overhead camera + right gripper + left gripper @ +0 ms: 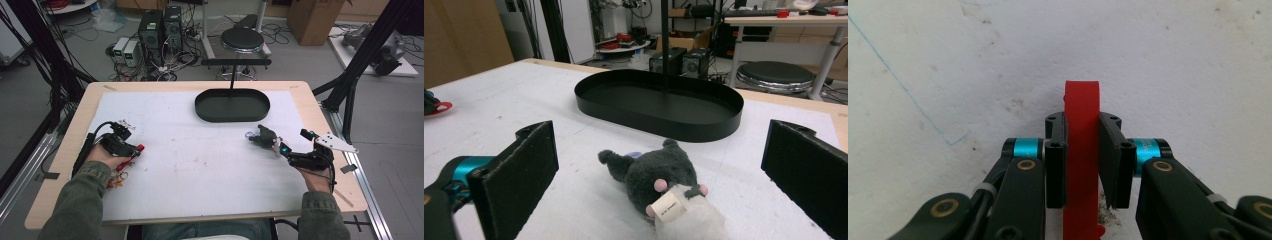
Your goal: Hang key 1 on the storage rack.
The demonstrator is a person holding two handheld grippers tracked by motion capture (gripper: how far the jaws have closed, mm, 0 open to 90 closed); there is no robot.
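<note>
The left gripper (134, 149) lay at the left side of the white mat (190, 165), held in the person's left hand (102, 156); its jaws were pressed onto a red strap (1081, 150), one pad on each flat face; in the left gripper view the red strap ran upright between the pads and projected past their tips over the mat; the high view showed a short red end at the gripper's tip and a small cluster of red and pale pieces (119, 179) on the mat just beside the left sleeve, too small to identify.

The right gripper (274, 145) sat at the right side of the mat, held in the right hand (316, 176); its jaws were spread wide; in the right gripper view the two black pads (524, 170) stood well apart, with a grey plush toy (659, 181) lying on the mat between them and touching neither pad; the plush toy had pink nubs, a white fabric part and a paper label; in the high view it lay just ahead of the gripper's tips.

A black oval tray (232, 116) stood at the far middle of the mat, beyond the plush toy and apart from it; a thin black post (232, 77) rose from the tray and carried a horizontal bar; the wooden table (70, 135) edge showed around the mat.
</note>
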